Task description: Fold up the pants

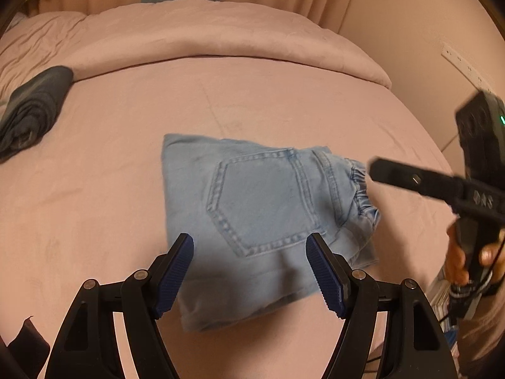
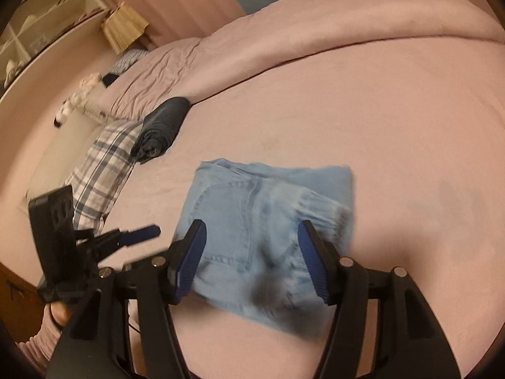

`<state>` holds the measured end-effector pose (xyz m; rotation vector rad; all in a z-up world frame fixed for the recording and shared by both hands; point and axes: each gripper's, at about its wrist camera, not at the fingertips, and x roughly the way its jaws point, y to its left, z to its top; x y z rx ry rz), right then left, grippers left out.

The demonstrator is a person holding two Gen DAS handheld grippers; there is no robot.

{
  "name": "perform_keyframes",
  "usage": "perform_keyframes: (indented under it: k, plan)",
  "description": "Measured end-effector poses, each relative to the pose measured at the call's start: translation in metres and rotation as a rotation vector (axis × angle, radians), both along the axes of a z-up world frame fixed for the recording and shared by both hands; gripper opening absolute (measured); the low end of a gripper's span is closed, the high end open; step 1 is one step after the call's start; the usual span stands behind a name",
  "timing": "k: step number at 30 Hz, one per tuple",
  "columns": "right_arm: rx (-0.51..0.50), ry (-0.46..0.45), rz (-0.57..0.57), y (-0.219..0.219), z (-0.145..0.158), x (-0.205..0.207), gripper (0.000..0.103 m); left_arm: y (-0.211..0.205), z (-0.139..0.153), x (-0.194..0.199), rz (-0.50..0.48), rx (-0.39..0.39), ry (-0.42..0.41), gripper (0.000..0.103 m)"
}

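Note:
The light blue denim pants (image 1: pixel 265 218) lie folded into a compact square on the pink bed sheet (image 1: pixel 126 145), back pocket up, elastic waistband at the right. My left gripper (image 1: pixel 249 271) is open and empty, hovering over the near edge of the pants. The right gripper shows at the right edge of the left wrist view (image 1: pixel 410 180), beside the waistband. In the right wrist view the right gripper (image 2: pixel 249 259) is open and empty above the folded pants (image 2: pixel 268 221). The left gripper (image 2: pixel 135 235) shows at the left there, open.
A rolled dark garment (image 1: pixel 31 110) lies at the far left of the bed, also in the right wrist view (image 2: pixel 161 129), next to a plaid cloth (image 2: pixel 101 173). A folded-back pink duvet (image 1: pixel 221 31) lies across the far side. A wall (image 1: pixel 426 31) stands at the right.

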<state>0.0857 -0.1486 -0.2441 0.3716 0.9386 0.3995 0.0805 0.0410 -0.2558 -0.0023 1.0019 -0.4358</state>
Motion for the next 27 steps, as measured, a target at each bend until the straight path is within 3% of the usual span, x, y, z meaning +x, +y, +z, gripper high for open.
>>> perform_keyframes:
  k: [5,7,10,13,16,20,23,27]
  plan:
    - [-0.111,0.06,0.028,0.028,-0.01,0.031,0.058,0.02,-0.018,-0.008,0.029,-0.024,0.066,0.074]
    - [-0.161,0.105,0.007,0.029,-0.024,0.044,0.058,0.023,-0.038,-0.007,0.045,0.011,0.117,0.074]
    - [-0.161,0.132,0.006,0.029,-0.033,0.056,0.059,0.027,-0.067,-0.005,0.056,-0.042,0.215,0.074]
    - [-0.161,0.155,0.003,0.03,-0.035,0.062,0.059,0.03,-0.06,-0.007,0.066,-0.063,0.194,0.074]
    - [-0.129,0.166,-0.019,0.024,-0.03,0.06,0.059,0.033,-0.034,-0.017,0.077,-0.046,0.095,0.074]
    - [-0.095,0.085,-0.035,0.018,-0.009,0.041,0.06,0.034,-0.005,-0.027,0.031,-0.112,-0.004,0.074]
    - [-0.101,0.089,-0.04,0.015,-0.012,0.036,0.06,0.021,-0.007,-0.02,0.0,-0.149,-0.006,0.074]
    - [-0.103,0.15,-0.058,0.011,-0.03,0.042,0.057,0.0,-0.034,-0.005,-0.005,-0.113,0.092,0.074]
